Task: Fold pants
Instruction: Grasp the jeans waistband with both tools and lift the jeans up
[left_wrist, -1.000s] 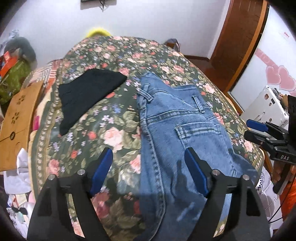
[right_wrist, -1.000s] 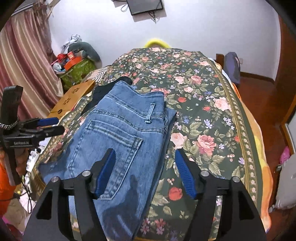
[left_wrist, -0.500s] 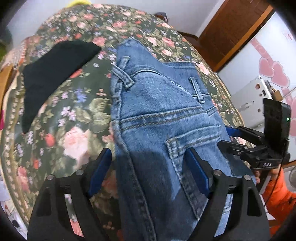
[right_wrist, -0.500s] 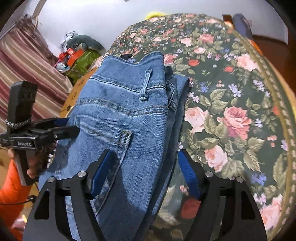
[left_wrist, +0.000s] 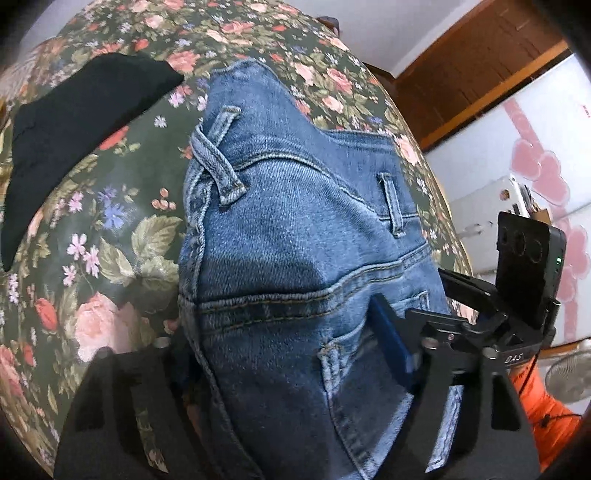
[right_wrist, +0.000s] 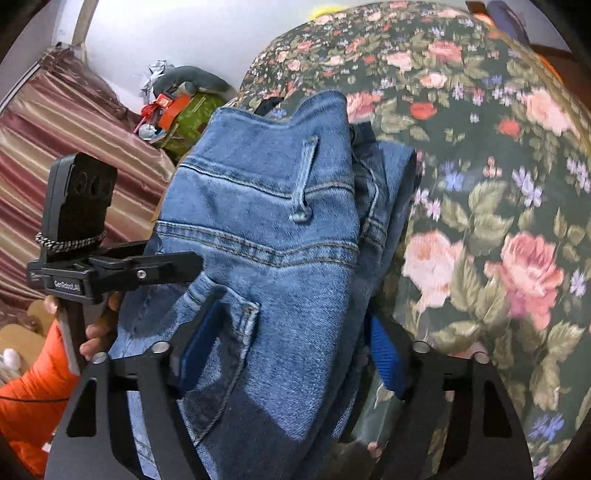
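Here, 1 pair of jeans lies between 2 grippers' closing fingers, left gripper and right gripper.

hidden: left gripper left finger behind jeans | cut off: jeans legs at bottom edge | blurred: bedspread roses

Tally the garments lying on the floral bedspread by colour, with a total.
Blue: 1, the jeans
Black: 1, the folded garment beside them
Total: 2
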